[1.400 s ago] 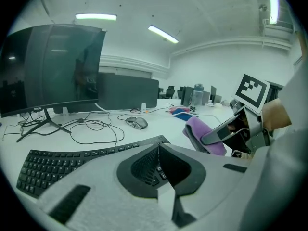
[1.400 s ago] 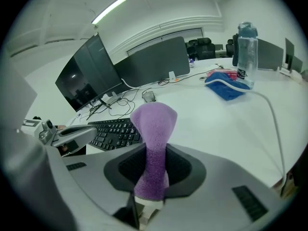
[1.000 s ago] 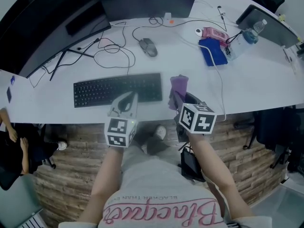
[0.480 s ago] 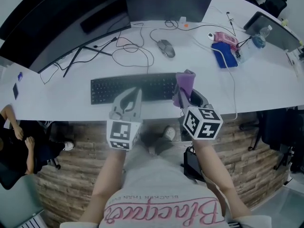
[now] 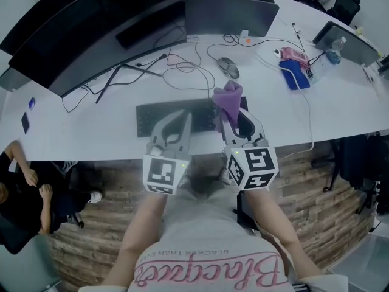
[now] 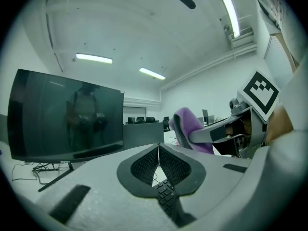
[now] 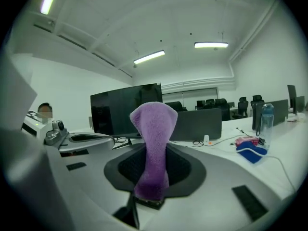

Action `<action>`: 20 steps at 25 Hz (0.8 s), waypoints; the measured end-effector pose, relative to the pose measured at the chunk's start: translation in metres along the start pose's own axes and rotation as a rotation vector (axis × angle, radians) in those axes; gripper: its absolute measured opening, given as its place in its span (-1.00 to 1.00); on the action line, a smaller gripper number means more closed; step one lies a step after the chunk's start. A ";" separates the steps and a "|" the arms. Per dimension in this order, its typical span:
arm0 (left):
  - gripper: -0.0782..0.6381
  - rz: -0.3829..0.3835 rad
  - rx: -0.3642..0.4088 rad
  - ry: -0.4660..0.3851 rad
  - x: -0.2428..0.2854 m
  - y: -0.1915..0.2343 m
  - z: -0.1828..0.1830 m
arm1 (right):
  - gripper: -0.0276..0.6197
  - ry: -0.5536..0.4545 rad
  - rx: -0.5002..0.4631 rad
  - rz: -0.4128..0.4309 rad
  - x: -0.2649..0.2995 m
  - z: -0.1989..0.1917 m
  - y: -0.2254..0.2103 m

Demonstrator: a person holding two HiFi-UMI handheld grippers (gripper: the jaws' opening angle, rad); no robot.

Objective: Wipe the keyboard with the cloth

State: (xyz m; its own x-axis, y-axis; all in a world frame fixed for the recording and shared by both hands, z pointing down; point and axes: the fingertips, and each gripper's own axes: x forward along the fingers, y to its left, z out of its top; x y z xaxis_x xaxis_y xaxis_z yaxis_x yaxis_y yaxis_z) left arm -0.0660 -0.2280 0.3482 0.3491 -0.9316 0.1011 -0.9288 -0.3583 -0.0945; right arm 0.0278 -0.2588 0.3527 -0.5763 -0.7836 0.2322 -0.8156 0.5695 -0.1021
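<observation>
The keyboard [image 5: 159,115] sits by the tabletop [image 5: 91,132] front edge. The right claw [image 5: 226,119] pinches the cloth [image 5: 228,96] above its right end; the left claw [image 5: 181,117] is pressed together.

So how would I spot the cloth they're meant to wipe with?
Find the long white desk, then the black keyboard at its near edge. At the keyboard's right end, the right gripper pinches the cloth: the only purple, fluffy thing there.

Head camera looks steeply down at the desk [image 5: 73,132]; cameras on my left claw [image 5: 181,115] and right claw [image 5: 234,117] sit low, facing the shared monitor [image 5: 91,35].
</observation>
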 end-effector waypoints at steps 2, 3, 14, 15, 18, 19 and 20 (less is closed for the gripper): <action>-0.76 -0.011 0.003 -0.026 -0.008 0.007 0.007 | -0.64 -0.037 -0.018 0.005 0.001 0.009 0.019; -0.76 -0.015 0.005 -0.040 -0.012 0.011 0.011 | -0.64 -0.056 -0.025 0.008 0.001 0.014 0.028; -0.76 -0.023 0.001 -0.138 -0.033 0.034 0.043 | -0.64 -0.261 -0.177 0.042 -0.007 0.053 0.093; -0.76 -0.019 0.000 -0.146 -0.033 0.035 0.046 | -0.64 -0.278 -0.188 0.042 -0.009 0.057 0.094; -0.76 -0.002 -0.018 -0.165 -0.034 0.034 0.052 | -0.64 -0.305 -0.212 0.053 -0.012 0.063 0.094; -0.76 0.005 -0.029 -0.168 -0.034 0.032 0.054 | -0.64 -0.309 -0.216 0.059 -0.014 0.063 0.094; -0.76 0.011 -0.034 -0.172 -0.033 0.030 0.056 | -0.64 -0.311 -0.217 0.066 -0.015 0.063 0.093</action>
State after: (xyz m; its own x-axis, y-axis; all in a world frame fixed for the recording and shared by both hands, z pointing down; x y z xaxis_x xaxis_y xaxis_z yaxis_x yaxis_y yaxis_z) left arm -0.0988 -0.2114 0.2867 0.3522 -0.9332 -0.0709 -0.9354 -0.3484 -0.0609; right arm -0.0425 -0.2103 0.2786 -0.6423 -0.7627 -0.0760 -0.7657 0.6341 0.1079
